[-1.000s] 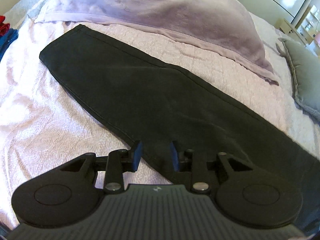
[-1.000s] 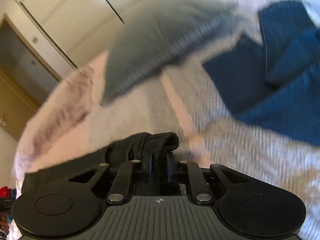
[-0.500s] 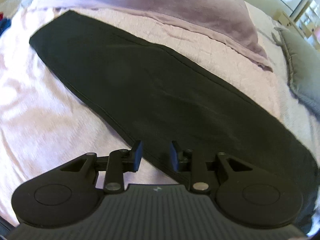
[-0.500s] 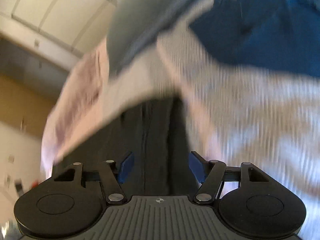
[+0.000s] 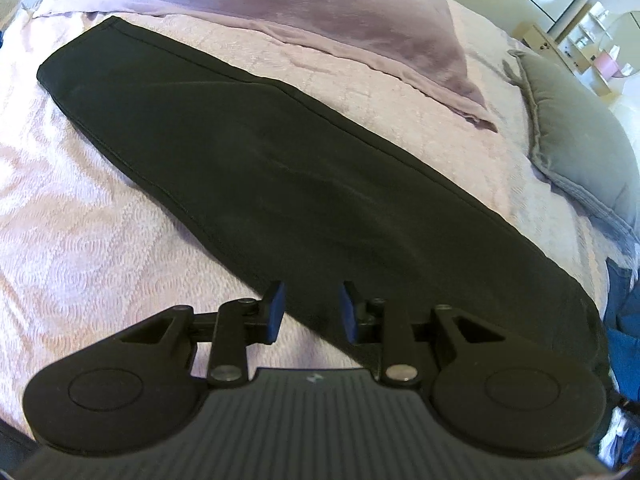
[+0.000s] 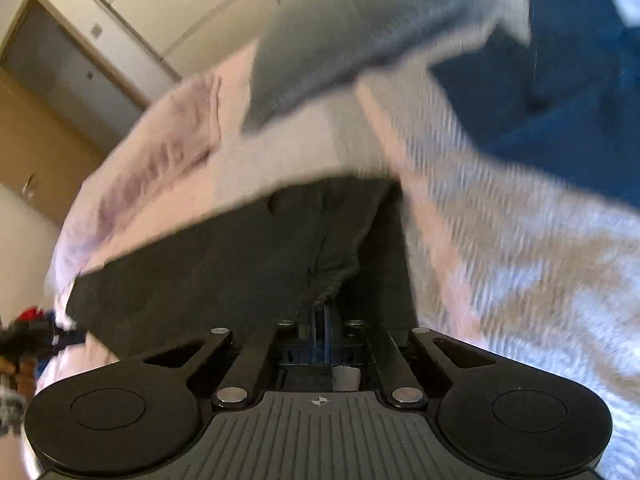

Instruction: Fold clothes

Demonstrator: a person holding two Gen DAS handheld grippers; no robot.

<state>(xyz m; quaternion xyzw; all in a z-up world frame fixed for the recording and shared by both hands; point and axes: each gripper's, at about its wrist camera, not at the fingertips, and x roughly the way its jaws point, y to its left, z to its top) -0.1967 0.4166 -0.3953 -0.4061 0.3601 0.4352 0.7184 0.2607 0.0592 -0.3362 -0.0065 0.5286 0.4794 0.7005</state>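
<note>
We see a long black pair of trousers (image 5: 304,168), folded lengthwise into one narrow strip, lying flat and slantwise on the pale pink quilted bedspread (image 5: 80,248). Beyond its far edge sits a rumpled lilac plush blanket (image 5: 304,4), and to the right a grey-green cushion with a stitched border (image 5: 576,136) — apart from the trousers. The left gripper (image 5: 310,310) hangs over the near edge of the strip with its blue-padded fingers (image 5: 276,308) spread apart and nothing between them; we cannot tell whether they touch the cloth.

From the right wrist view, which is blurred, the right gripper (image 6: 320,320) has its fingers pressed together, clenched on a bunched bit of the trousers' waist end (image 6: 332,276) — the fabric gathers into folds right at the tips. A dark blue garment (image 6: 560,88) lies further off on the bedspread, near the cushion. Far left, some red and blue cloth (image 6: 36,316) shows, too smeared to identify.
</note>
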